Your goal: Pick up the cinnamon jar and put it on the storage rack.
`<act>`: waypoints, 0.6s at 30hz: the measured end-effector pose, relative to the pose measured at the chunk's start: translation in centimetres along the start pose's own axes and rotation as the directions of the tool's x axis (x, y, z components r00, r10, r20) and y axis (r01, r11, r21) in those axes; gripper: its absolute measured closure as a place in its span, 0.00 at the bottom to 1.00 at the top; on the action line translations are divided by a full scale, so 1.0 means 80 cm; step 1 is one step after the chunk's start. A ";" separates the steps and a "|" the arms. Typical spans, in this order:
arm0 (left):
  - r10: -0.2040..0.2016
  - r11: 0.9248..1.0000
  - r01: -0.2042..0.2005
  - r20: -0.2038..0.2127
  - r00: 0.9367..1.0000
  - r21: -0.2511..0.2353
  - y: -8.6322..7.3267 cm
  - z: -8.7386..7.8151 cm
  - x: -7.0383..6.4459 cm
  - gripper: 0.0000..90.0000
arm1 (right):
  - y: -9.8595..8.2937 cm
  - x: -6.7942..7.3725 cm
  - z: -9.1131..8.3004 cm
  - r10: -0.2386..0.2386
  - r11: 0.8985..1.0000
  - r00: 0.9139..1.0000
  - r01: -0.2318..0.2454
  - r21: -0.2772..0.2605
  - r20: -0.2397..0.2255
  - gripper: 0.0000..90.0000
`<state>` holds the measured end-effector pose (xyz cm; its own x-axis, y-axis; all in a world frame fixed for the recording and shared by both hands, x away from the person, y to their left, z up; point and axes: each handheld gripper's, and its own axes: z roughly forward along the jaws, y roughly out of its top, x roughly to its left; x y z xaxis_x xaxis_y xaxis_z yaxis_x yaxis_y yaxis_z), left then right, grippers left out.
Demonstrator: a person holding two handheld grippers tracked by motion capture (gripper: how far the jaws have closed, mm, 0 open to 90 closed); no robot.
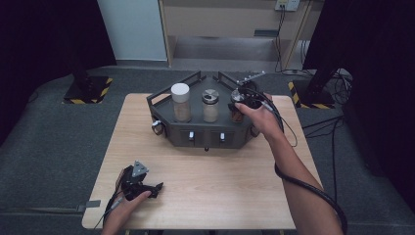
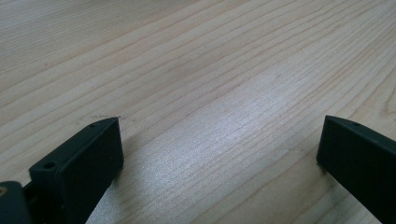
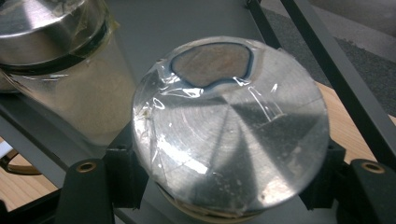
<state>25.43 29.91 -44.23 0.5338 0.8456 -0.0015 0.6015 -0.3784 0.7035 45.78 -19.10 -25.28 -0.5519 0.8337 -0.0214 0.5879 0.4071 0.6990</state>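
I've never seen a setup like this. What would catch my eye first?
Probably the dark angular rack at the table's far side, carrying three spice jars in a row. The right gripper has its jaws around the rightmost jar, whose shiny metal lid is covered with clear film. The left gripper rests open on the bare wood near the front edge.

Between the right gripper's (image 3: 224, 182) matt black plastic jaws sits a jar (image 3: 231, 135) with a brushed, shiny metal lid under wrinkled clear film. Beyond the left jaw stands a clear glass jar (image 3: 70, 79) with a glossy metal lid. Under the left gripper's (image 2: 219, 144) matt jaws lies the smooth, pale wooden table (image 2: 196, 70).
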 end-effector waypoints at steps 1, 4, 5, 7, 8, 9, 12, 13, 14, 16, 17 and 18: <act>0.001 1.000 -0.001 0.000 1.000 0.000 0.000 0.000 0.000 0.00 | 0.000 0.000 0.000 0.001 1.000 1.000 -0.001 0.000 0.000 0.35; 0.001 1.000 -0.001 0.000 1.000 0.000 0.000 0.000 0.000 0.00 | -0.002 -0.002 0.001 0.009 1.000 1.000 -0.009 -0.003 -0.003 0.35; 0.001 1.000 -0.001 0.000 1.000 0.000 0.000 0.000 0.000 0.00 | -0.003 -0.002 0.001 0.010 1.000 1.000 -0.010 -0.004 -0.004 0.35; 0.002 1.000 -0.002 0.000 1.000 0.001 0.000 0.000 0.000 0.00 | -0.003 -0.003 0.001 0.011 1.000 1.000 -0.011 -0.005 -0.005 0.35; 0.000 1.000 0.000 0.000 1.000 -0.001 0.000 0.000 0.000 0.00 | -0.004 -0.004 0.001 0.013 1.000 1.000 -0.013 -0.006 -0.006 0.35; 0.000 1.000 0.000 0.000 1.000 -0.001 0.000 0.000 0.000 0.00 | -0.004 -0.004 0.001 0.019 1.000 1.000 -0.019 -0.007 -0.006 0.35; 0.000 1.000 0.000 0.000 1.000 -0.001 0.000 0.000 0.000 0.00 | -0.008 -0.006 0.001 0.031 0.999 0.999 -0.031 -0.015 -0.009 0.35; 0.000 1.000 0.000 0.000 1.000 -0.001 0.000 0.000 0.000 0.00 | -0.009 -0.007 0.001 0.035 0.999 0.999 -0.035 -0.018 -0.011 0.35; 0.000 1.000 0.000 0.000 1.000 -0.001 0.000 0.000 0.000 0.00 | -0.010 -0.007 0.001 0.036 0.999 0.999 -0.036 -0.021 -0.012 0.35; -0.001 1.000 0.001 0.000 1.000 -0.001 0.000 0.000 0.000 0.00 | -0.011 -0.008 0.001 0.033 0.999 0.999 -0.034 -0.025 -0.016 0.35; -0.001 1.000 0.001 0.000 1.000 -0.002 0.000 0.000 0.000 0.00 | -0.012 -0.008 0.000 0.031 0.999 0.999 -0.032 -0.025 -0.015 0.35; -0.001 1.000 0.001 0.000 1.000 -0.002 0.000 0.000 0.000 0.00 | -0.012 -0.008 0.001 0.031 0.999 0.999 -0.032 -0.026 -0.015 0.35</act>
<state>25.41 29.91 -44.26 0.5331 0.8461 -0.0026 0.6011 -0.3766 0.7049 45.58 -20.01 -25.98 -0.5422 0.8402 0.0115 0.5894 0.3705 0.7179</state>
